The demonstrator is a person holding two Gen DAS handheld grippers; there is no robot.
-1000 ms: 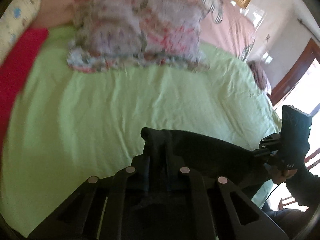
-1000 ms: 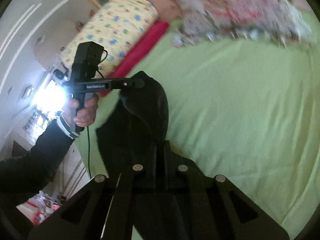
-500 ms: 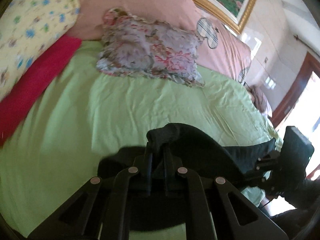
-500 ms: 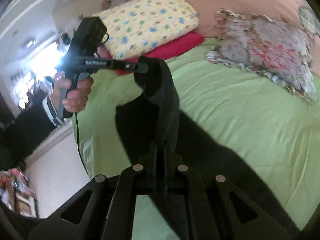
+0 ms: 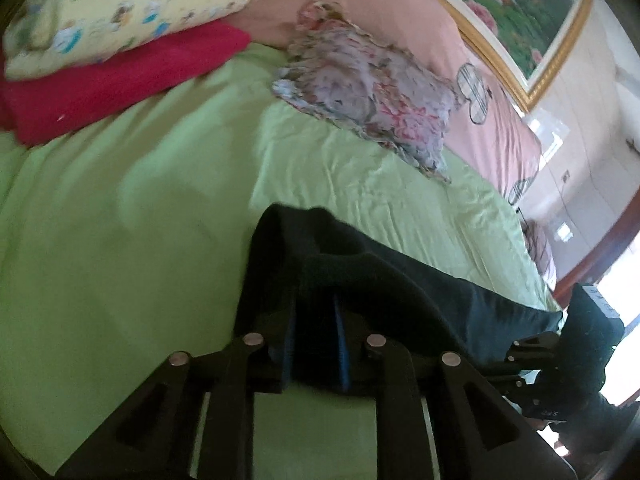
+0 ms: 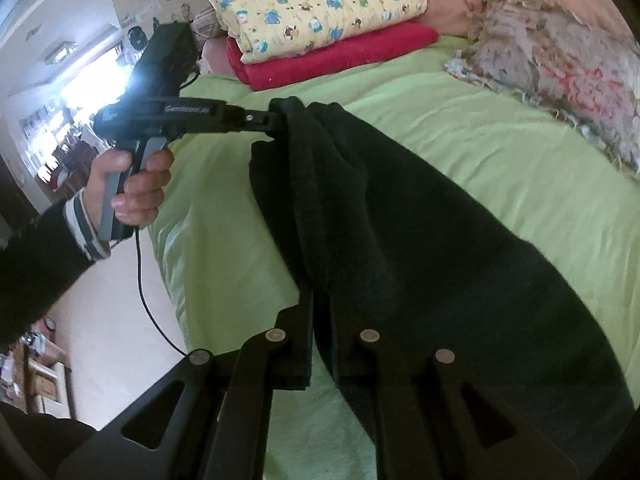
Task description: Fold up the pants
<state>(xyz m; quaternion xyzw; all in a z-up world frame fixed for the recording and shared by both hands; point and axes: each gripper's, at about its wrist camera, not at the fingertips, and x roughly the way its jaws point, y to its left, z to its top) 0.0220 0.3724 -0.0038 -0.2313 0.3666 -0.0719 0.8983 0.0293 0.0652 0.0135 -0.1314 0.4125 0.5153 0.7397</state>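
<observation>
A bedroom: a bed (image 5: 140,240) under a light green sheet fills both views, wrinkled toward its far edge. At the head, near 12 o'clock, a pink headboard cover (image 5: 400,12) rises below a gold-framed picture (image 5: 520,12). A floral pillow (image 5: 376,96) lies at about 1 o'clock in the left view. At 11 o'clock a yellow printed quilt (image 6: 316,4) sits folded on top of a red blanket (image 6: 332,60). Beyond the bed's left side, at 9 o'clock in the right view, bright window light washes out the wall, and pale floor shows below.

The black pants (image 6: 420,240) are stretched along the near edge of the bed, resting on the sheet and bunched at both ends. The left tool (image 5: 314,320) has the fabric between its fingers; its jaws are opening, a narrow gap with blue pad edges showing, the cloth still pinched there. A hand (image 6: 132,188) in a dark sleeve grips its handle, cable hanging down. The right tool (image 6: 320,320) is clamped almost fully together on the other end of the pants, at 6 o'clock in its view.
</observation>
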